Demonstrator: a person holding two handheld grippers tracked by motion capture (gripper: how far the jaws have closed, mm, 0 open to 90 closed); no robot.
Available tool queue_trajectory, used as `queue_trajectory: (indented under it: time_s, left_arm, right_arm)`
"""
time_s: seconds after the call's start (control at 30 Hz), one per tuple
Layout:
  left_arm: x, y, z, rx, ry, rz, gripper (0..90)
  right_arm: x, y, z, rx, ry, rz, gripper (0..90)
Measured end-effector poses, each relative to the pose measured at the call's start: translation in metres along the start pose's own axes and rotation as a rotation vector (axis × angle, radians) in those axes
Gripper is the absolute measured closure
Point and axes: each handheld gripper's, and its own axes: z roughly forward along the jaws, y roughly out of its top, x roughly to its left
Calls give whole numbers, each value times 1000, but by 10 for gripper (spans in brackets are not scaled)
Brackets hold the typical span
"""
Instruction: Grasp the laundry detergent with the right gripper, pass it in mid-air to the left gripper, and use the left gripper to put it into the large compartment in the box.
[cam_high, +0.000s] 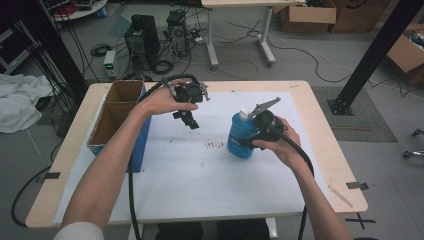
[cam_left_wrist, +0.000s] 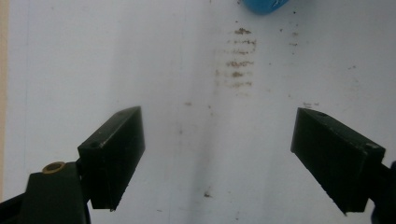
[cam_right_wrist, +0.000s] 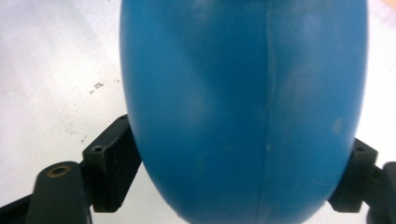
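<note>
Blue bottle (cam_high: 241, 136): stands upright on the white sheet right of the table's middle, its white cap (cam_high: 244, 114) on top; in the right gripper view its blue body (cam_right_wrist: 243, 107) bulges between the two black jaws.
Right hand-held gripper (cam_high: 254, 134): held in the person's right hand (cam_high: 280, 141), level with the bottle's side; the jaws sit one on each flank of the bottle, both pads against its wall, clamped on it. A grey three-cornered plate (cam_high: 264, 106) rides on top and a black cable (cam_high: 300, 155) trails back along the forearm.
Left hand-held gripper (cam_high: 189, 120): held in the left hand (cam_high: 162, 101) above the sheet, pointing down, well apart from the bottle; in the left gripper view its jaws stand wide apart with nothing between them, bare sheet below.
Table (cam_high: 320, 135): light wooden top covered by a white sheet (cam_high: 200, 185).
Marks (cam_high: 215, 145): a patch of brownish smudges on the sheet, just left of the bottle's base; in the left gripper view the same smudges (cam_left_wrist: 238, 60) lie ahead of the jaws, with the bottle's blue edge (cam_left_wrist: 264, 5) at the top.
Cardboard box (cam_high: 117, 112): open, blue-sided, at the table's left edge, beside the left forearm.
</note>
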Motion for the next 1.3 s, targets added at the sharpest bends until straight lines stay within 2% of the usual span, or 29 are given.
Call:
queue_trajectory:
  time_s: [1.0,1.3]
  left_arm:
    - [-1,1,0,-6,1,-5,182]
    - [-1,0,0,-3,3,3,182]
  right_arm:
    - [4,-1,2,-21,-30,-21,405]
    - [4,-3,2,-36,-33,-20,421]
